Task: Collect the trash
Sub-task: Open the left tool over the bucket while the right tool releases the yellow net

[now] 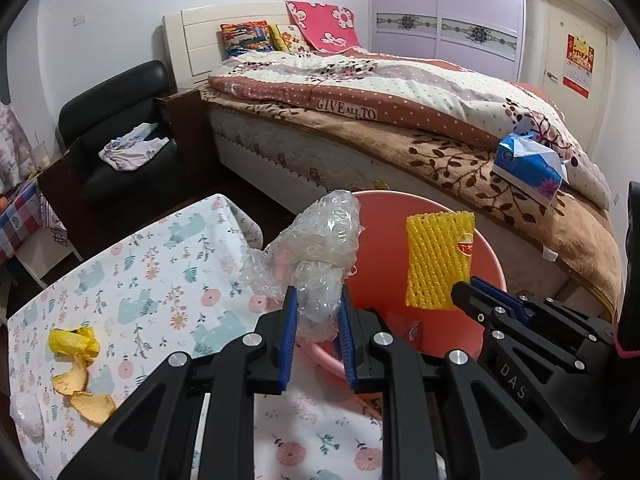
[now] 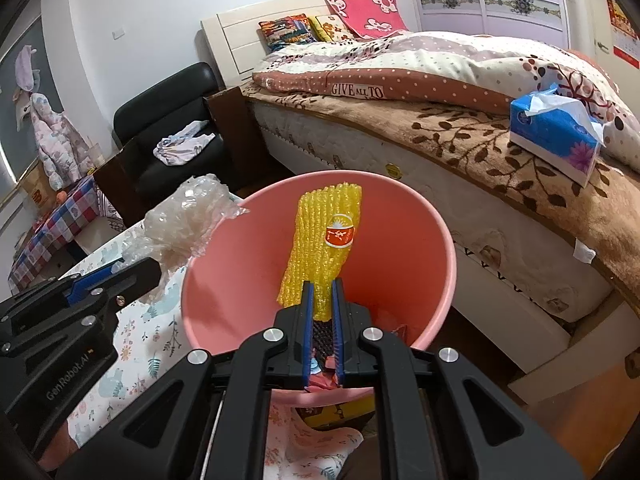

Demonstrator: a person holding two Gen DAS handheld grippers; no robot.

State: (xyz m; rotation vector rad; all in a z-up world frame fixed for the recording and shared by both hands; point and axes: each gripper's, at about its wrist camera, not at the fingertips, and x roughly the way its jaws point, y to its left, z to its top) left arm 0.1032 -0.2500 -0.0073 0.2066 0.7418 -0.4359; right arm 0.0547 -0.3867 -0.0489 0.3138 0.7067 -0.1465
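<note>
Trash in both grippers hangs at a round pink plastic bin (image 2: 400, 216) standing beside a bed in a cluttered bedroom. The right gripper (image 2: 321, 292) pinches the lower end of a yellow foam fruit-net sleeve (image 2: 320, 240) with an orange sticker, its blue-padded fingers (image 2: 307, 320) pressed close on the mesh, the sleeve standing upright over the bin's open mouth. The left gripper (image 1: 318, 308) clamps a crumpled wad of clear bubble wrap (image 1: 316, 240), held just at the bin's near rim beside a table covered in a white floral cloth (image 1: 160, 264).

Both pieces look feather-light and springy; the foam net should squash under the pads and rebound, while the slick plastic film could slide free unless gripped across a bunched fold, as it is here. Neither seems fragile.

Left on the cloth are a crumpled yellow wrapper (image 1: 74, 342) and curled orange fruit peels (image 1: 82, 392), lying near each other at the table's near-left corner. The peels look limp and thin, best taken by a raised edge. A blue tissue pack (image 2: 556, 140) rests on the brown leaf-patterned blanket (image 2: 500, 168), well apart from the bin.
</note>
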